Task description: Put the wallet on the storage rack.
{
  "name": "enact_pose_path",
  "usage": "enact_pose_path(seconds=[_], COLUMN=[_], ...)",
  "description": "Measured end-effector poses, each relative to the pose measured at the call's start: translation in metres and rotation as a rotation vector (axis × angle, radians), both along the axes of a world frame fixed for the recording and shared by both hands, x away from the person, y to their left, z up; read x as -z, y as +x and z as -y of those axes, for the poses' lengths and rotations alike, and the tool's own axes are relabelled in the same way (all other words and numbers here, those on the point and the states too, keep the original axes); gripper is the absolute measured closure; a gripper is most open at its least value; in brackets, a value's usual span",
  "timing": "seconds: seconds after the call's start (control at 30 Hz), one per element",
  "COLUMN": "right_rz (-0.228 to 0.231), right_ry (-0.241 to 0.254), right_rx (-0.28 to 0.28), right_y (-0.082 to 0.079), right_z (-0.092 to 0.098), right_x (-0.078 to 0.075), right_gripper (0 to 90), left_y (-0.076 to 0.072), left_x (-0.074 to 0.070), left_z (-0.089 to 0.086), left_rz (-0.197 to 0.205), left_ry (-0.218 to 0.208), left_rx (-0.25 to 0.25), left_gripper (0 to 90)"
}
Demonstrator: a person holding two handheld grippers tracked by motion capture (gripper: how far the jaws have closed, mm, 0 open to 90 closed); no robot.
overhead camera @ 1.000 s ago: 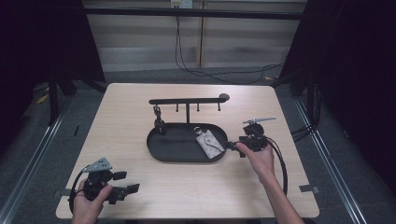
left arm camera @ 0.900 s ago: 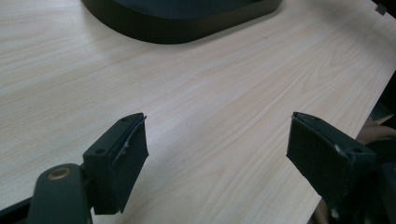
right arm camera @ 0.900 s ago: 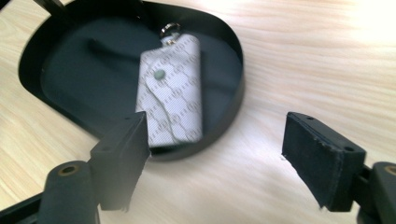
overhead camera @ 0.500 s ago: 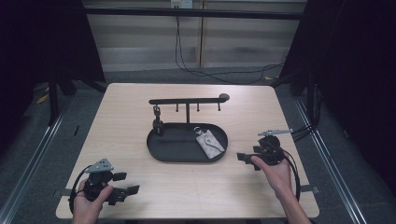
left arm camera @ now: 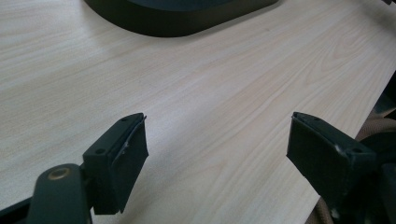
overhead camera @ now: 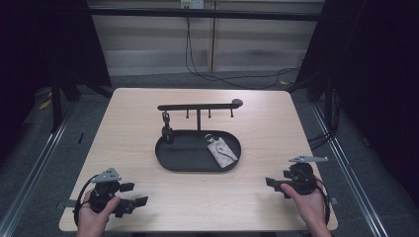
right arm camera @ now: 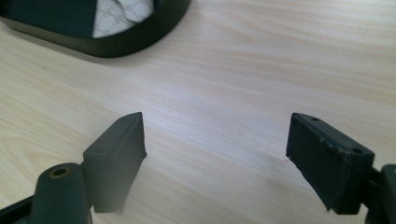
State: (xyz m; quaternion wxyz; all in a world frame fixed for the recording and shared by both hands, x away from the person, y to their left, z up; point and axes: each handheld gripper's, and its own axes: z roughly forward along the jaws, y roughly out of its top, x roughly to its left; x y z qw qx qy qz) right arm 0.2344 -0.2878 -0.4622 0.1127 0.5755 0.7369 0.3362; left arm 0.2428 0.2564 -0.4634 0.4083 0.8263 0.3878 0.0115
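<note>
A black oval tray (overhead camera: 168, 165) sits mid-table with a black hook rack (overhead camera: 197, 106) rising from its back. A grey pouch (overhead camera: 222, 152) on a key ring lies in the tray's right half. A small dark key fob (overhead camera: 167, 129) hangs from the rack's left hook. My left gripper (overhead camera: 134, 194) rests at the near left, open and empty (left arm camera: 217, 135). My right gripper (overhead camera: 272, 185) is at the near right, well short of the tray, open (right arm camera: 215, 130). Its jaws have just been closing a little with nothing between them. The tray rim (right arm camera: 121, 44) and pouch (right arm camera: 123, 14) lie ahead of it.
The light wooden table (overhead camera: 133, 123) has bare surface on both sides of the tray and along the near edge. Dark floor, rails and cables surround it. The tray's near rim (left arm camera: 163, 25) lies far ahead in the left gripper view.
My right gripper has pulled back from the tray's right rim to the near right of the table, with nothing in its jaws. The left gripper has stayed put.
</note>
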Motion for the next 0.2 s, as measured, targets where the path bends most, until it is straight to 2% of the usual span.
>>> enact_pose_path(seconds=[0.1,0.2], right_rz=[0.000,-0.015], right_ry=[0.008,0.008], right_rx=[0.030,0.025], right_y=[-0.004,-0.006], right_z=[0.008,0.011], right_x=[0.008,0.013], right_gripper=[19.3,19.1], left_y=[0.000,0.000], left_x=[0.001,0.000], left_z=[0.001,0.001], left_rz=[-0.007,-0.003], left_ry=[0.004,0.001], left_rx=[0.004,0.004], left_gripper=[20.0,20.0])
